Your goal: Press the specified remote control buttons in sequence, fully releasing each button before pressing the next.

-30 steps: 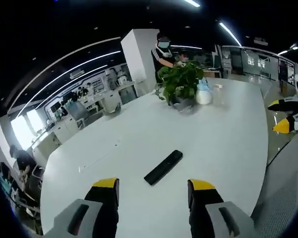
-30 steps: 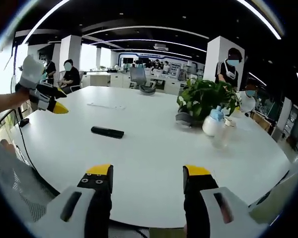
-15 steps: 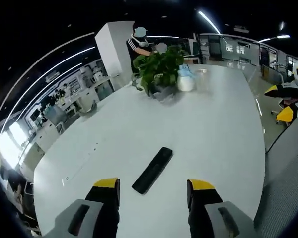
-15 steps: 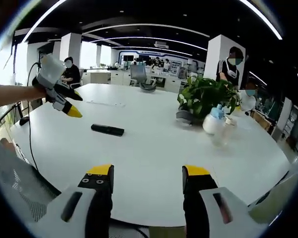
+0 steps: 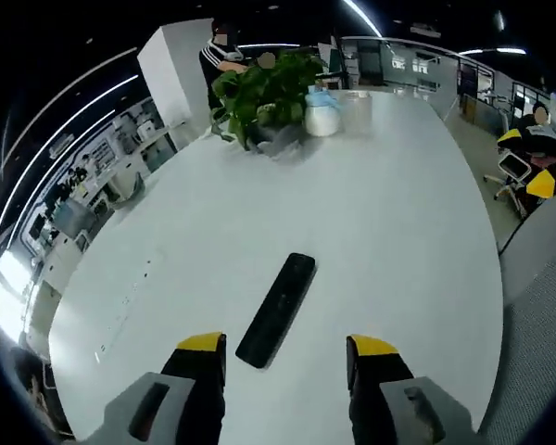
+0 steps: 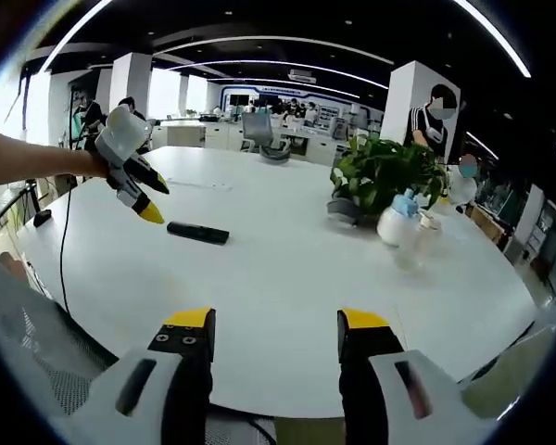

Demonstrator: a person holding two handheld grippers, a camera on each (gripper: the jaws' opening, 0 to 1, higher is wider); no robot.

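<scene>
A slim black remote control (image 5: 277,309) lies flat on the white table (image 5: 389,222), just ahead of my left gripper (image 5: 285,349), whose yellow-tipped jaws stand open above the table with nothing between them. In the right gripper view the same remote control (image 6: 197,233) lies at the left middle of the table, and the left gripper (image 6: 141,197) hovers close above its left end, held by a person's hand. My right gripper (image 6: 274,324) stands open over the table's near edge, well short of the remote control.
A potted green plant (image 6: 380,181) and a white spray bottle (image 6: 395,225) with a clear cup (image 6: 419,243) stand on the far right of the table (image 6: 287,278). People stand by a white pillar (image 6: 417,102). A grey mesh chair (image 5: 537,306) sits at the table's edge.
My left gripper has moved in toward the remote control, which now lies closer to its jaws. The right gripper has stayed almost still.
</scene>
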